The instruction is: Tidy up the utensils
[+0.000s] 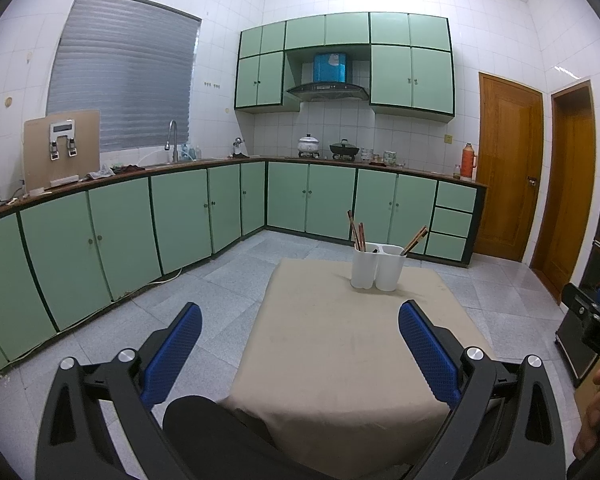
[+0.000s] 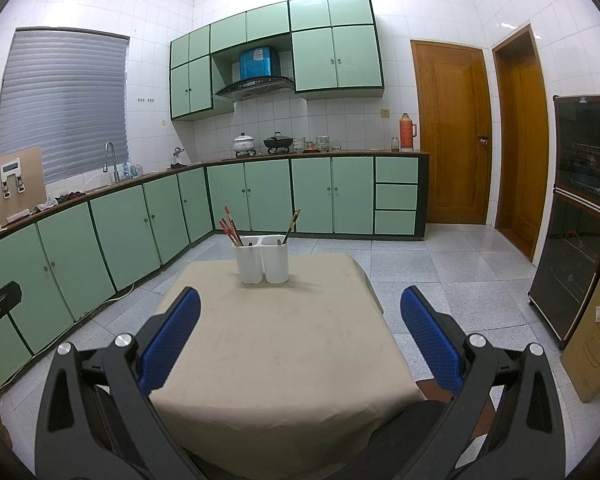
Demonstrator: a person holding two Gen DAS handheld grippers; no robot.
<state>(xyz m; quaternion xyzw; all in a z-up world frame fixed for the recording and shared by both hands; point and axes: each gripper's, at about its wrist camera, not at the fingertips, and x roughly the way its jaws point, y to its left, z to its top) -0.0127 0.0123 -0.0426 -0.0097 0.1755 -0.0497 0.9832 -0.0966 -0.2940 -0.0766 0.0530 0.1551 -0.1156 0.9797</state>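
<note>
A white two-compartment utensil holder point(image 1: 377, 266) point(image 2: 262, 259) stands at the far side of a beige-clothed table point(image 1: 340, 344) point(image 2: 276, 344). Reddish chopsticks point(image 1: 357, 232) point(image 2: 230, 227) stand in its left compartment and dark chopsticks point(image 1: 415, 240) point(image 2: 291, 226) lean in its right one. My left gripper point(image 1: 300, 320) is open and empty, held above the near part of the table. My right gripper point(image 2: 300, 312) is open and empty too, above the near part of the table. Each gripper's edge shows in the other's view.
Green base cabinets point(image 1: 180, 216) run along the left and far walls under a counter with sink point(image 1: 174, 148), pots point(image 2: 244, 144) and a thermos point(image 2: 407, 132). Wooden doors point(image 2: 452, 132) stand at the right. A dark cabinet point(image 2: 572, 216) and cardboard box point(image 2: 596, 328) stand right of the table.
</note>
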